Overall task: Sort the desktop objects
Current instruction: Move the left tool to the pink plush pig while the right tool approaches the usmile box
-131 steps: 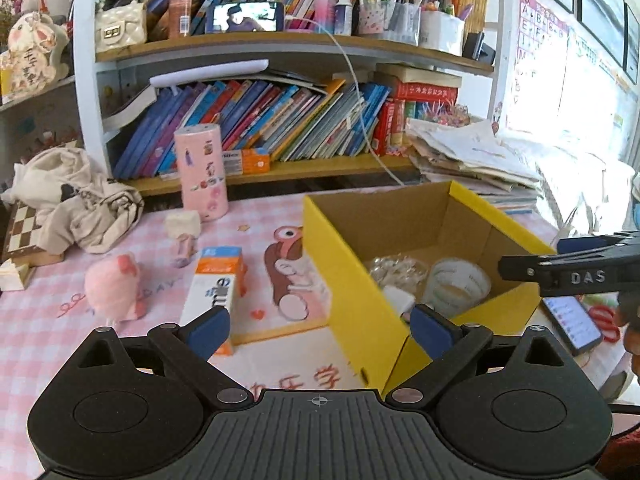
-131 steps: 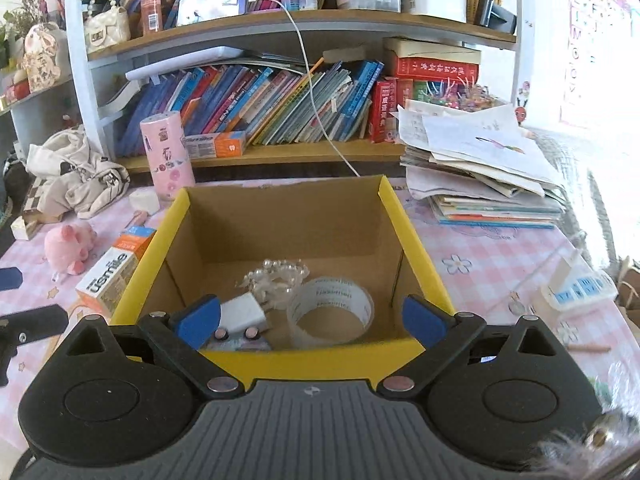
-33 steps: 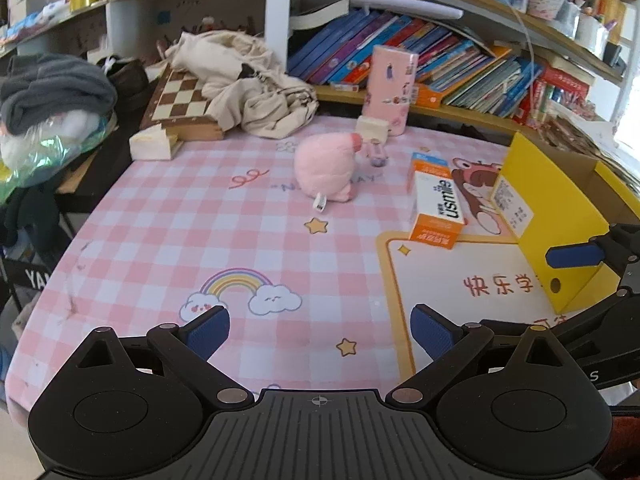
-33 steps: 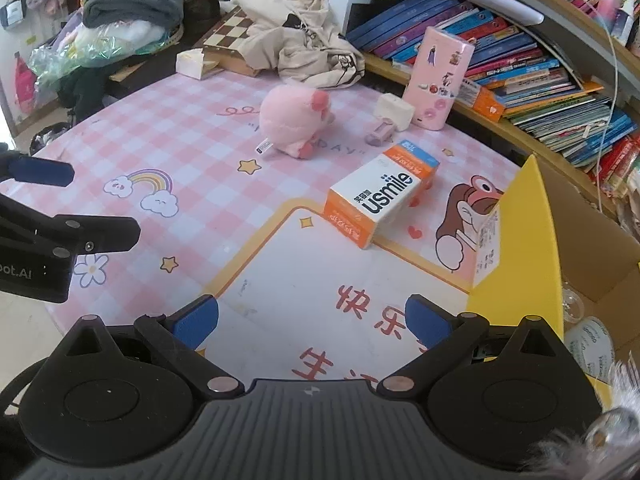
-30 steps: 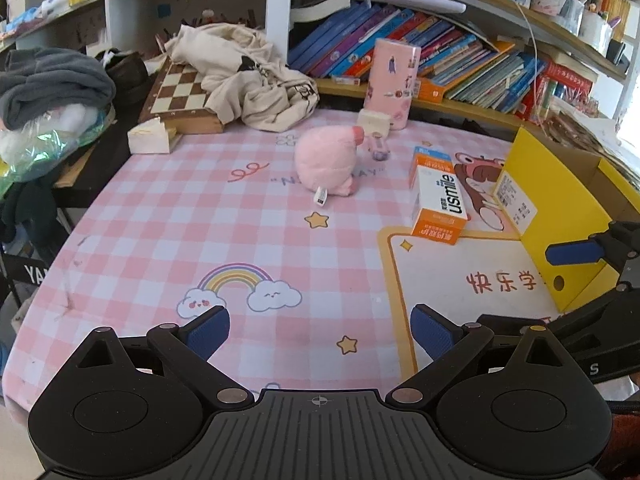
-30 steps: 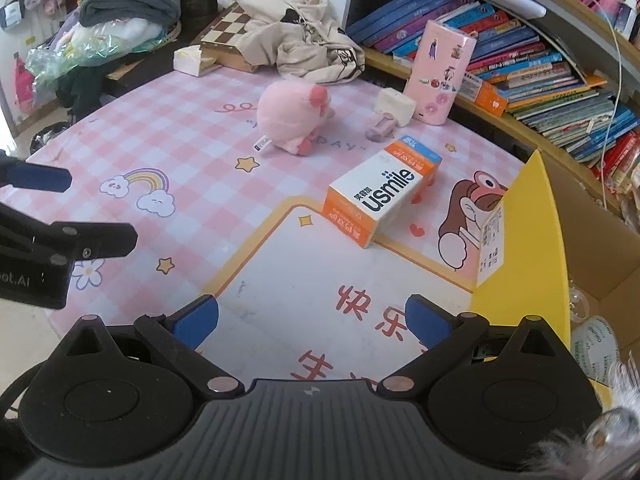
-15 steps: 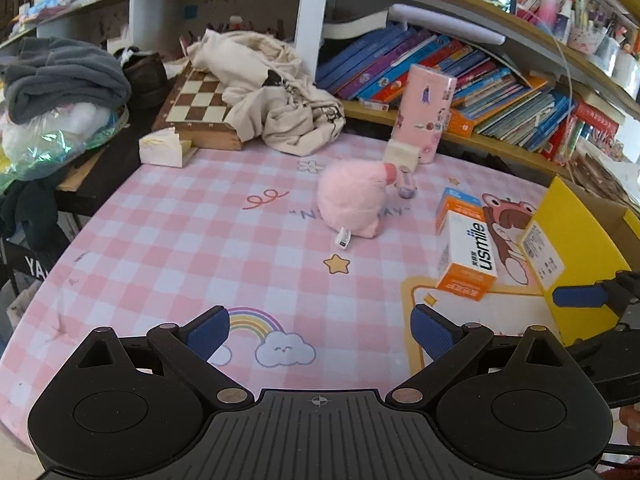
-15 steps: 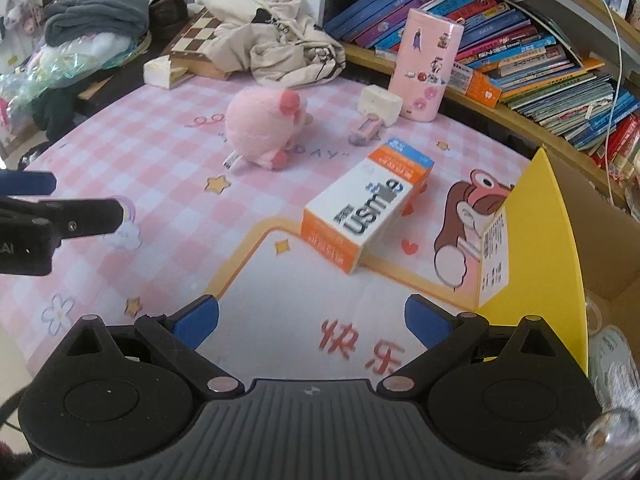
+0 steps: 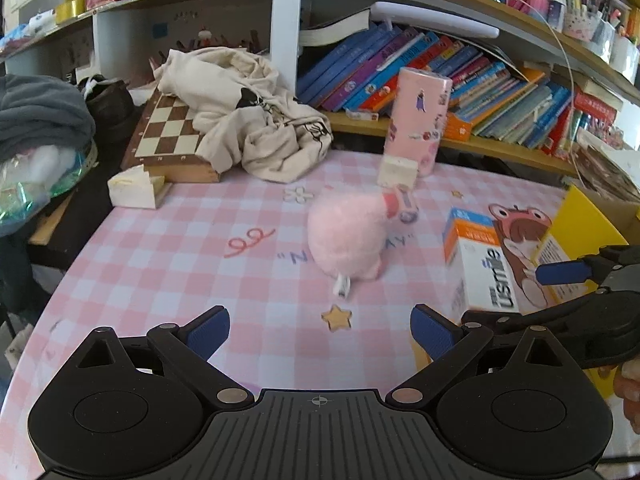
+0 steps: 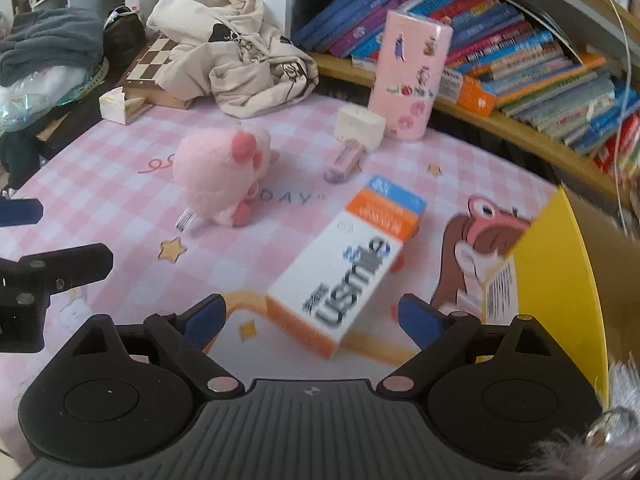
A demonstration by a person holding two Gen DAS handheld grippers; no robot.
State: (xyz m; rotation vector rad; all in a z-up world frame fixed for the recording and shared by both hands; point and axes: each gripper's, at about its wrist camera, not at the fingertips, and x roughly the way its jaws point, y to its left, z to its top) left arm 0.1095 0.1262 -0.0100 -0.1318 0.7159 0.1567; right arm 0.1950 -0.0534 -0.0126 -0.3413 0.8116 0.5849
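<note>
While its jaws stand wide and hold nothing, the right gripper [image 10: 310,318] hovers over the toothpaste box [image 10: 346,264], which lies flat at twelve o'clock. At ten o'clock sits the pink plush toy [image 10: 220,176]; at three o'clock rises the yellow box [image 10: 556,280]. Equally wide and empty, the left gripper [image 9: 320,330] has the plush toy [image 9: 348,236] at twelve o'clock on the pink tablecloth [image 9: 160,264].

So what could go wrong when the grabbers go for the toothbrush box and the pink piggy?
The usmile box lies close to the yellow box, so the right gripper might bump its wall. The soft pink plush could squash and slip from the left gripper.
</note>
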